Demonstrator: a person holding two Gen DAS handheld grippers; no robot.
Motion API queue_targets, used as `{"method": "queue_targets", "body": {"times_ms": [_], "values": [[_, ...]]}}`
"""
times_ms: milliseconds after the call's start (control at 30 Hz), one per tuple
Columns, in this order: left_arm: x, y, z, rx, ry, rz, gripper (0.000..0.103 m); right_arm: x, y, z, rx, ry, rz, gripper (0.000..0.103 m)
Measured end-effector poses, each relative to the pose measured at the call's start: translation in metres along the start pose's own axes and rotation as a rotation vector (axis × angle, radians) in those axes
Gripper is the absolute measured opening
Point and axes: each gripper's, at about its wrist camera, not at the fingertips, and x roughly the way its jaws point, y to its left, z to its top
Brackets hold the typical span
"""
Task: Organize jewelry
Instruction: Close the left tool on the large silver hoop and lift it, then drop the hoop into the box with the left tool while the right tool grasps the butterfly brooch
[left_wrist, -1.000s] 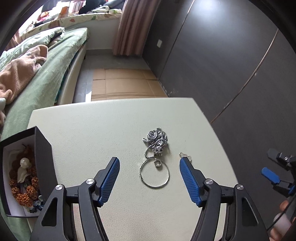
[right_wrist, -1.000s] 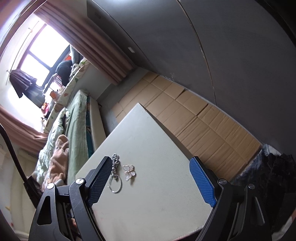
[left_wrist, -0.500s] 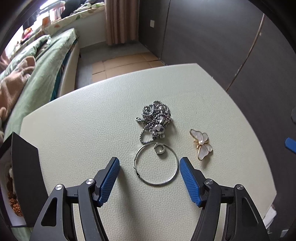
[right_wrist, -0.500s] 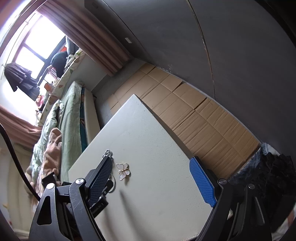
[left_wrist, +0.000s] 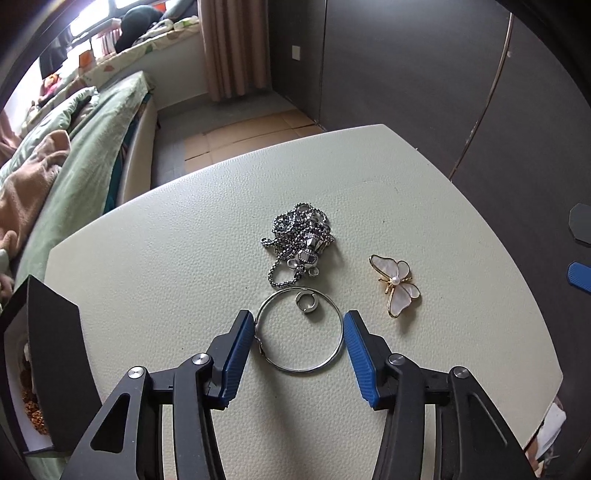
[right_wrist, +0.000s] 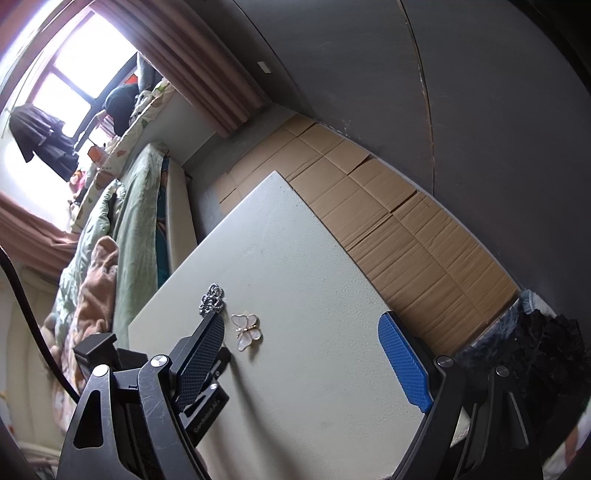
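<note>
A large silver hoop (left_wrist: 334, 347) lies on the pale table (left_wrist: 166, 258) with a small silver ring (left_wrist: 306, 301) inside it. My left gripper (left_wrist: 299, 326) is open, its blue pads on either side of the hoop, the left pad touching or nearly touching it. A bunched silver chain (left_wrist: 301, 243) lies just beyond. A gold and pearl butterfly brooch (left_wrist: 397, 284) lies to the right; it also shows in the right wrist view (right_wrist: 247, 330) beside the chain (right_wrist: 212, 299). My right gripper (right_wrist: 303, 350) is open and empty above the table.
An open black jewelry box (left_wrist: 40, 369) with brown beads stands at the table's left edge. A bed (left_wrist: 74, 147) with green bedding is left of the table. Cardboard covers the floor (right_wrist: 388, 214) beyond. Dark wardrobe doors (left_wrist: 443, 74) stand to the right.
My left gripper has moved forward and down over the hoop, and its jaws have narrowed around it. The right gripper has shifted only slightly.
</note>
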Motion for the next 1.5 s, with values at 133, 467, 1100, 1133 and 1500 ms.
{"method": "queue_targets", "body": {"times_ms": [133, 467, 1100, 1133, 1500], "values": [[-0.003, 0.008, 0.001, -0.038, 0.008, -0.034, 0.052, 0.001, 0.001, -0.002, -0.011, 0.005, 0.004, 0.087], [-0.037, 0.036, 0.009, -0.127, -0.065, -0.074, 0.052, 0.021, 0.012, -0.008, -0.048, 0.063, 0.010, 0.087], [-0.080, 0.112, 0.012, -0.308, -0.157, -0.077, 0.052, 0.082, 0.073, -0.022, -0.243, 0.142, -0.069, 0.066], [-0.083, 0.116, 0.011, -0.318, -0.162, -0.077, 0.052, 0.085, 0.077, -0.023, -0.260, 0.142, -0.078, 0.065], [-0.112, 0.161, 0.002, -0.395, -0.206, -0.070, 0.052, 0.096, 0.098, -0.038, -0.412, 0.067, -0.263, 0.027]]}}
